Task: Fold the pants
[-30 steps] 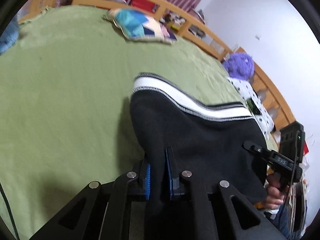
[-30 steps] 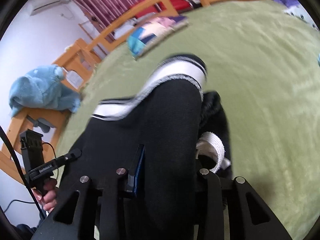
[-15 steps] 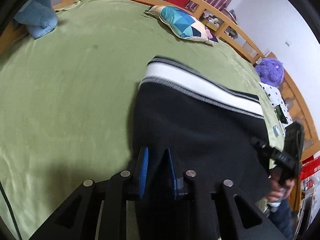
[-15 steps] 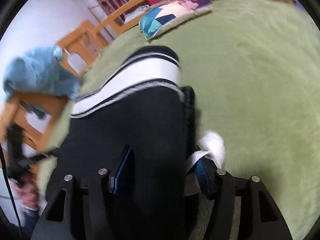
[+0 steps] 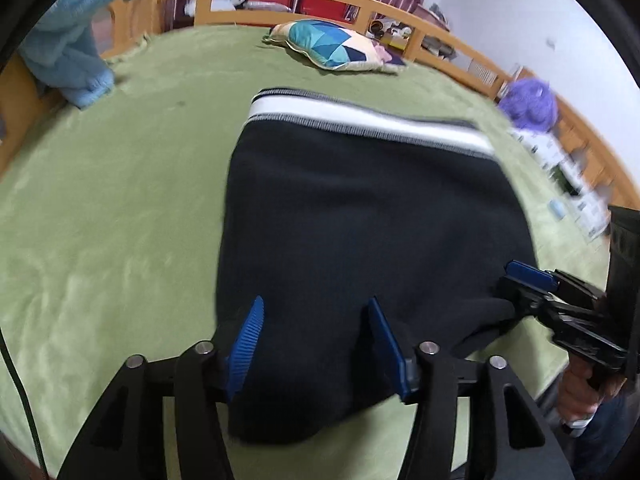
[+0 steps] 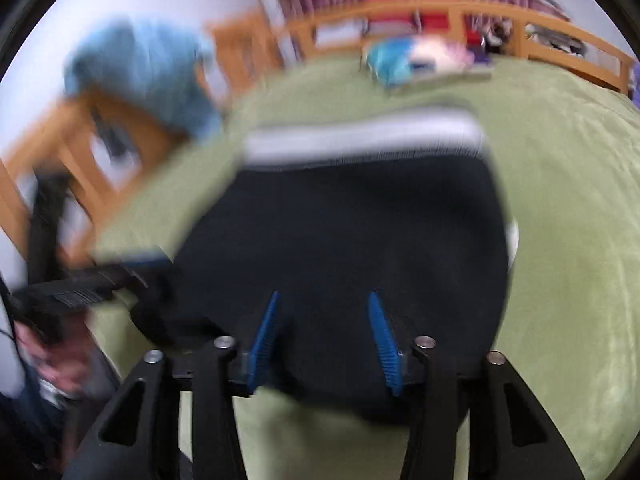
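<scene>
left gripper (image 5: 316,344) jaws opening, apart, pants (image 5: 360,216) hem between them, not pinched. right gripper (image 6: 324,340) jaws closing, still apart over the same hem. pants lie folded flat on the green bed (image 5: 100,208), waistband toward the pillow (image 5: 336,46).

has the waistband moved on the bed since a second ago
Yes. In the left wrist view the waistband now lies flatter and closer to the pillow, with the pants spread on the bed.
</scene>
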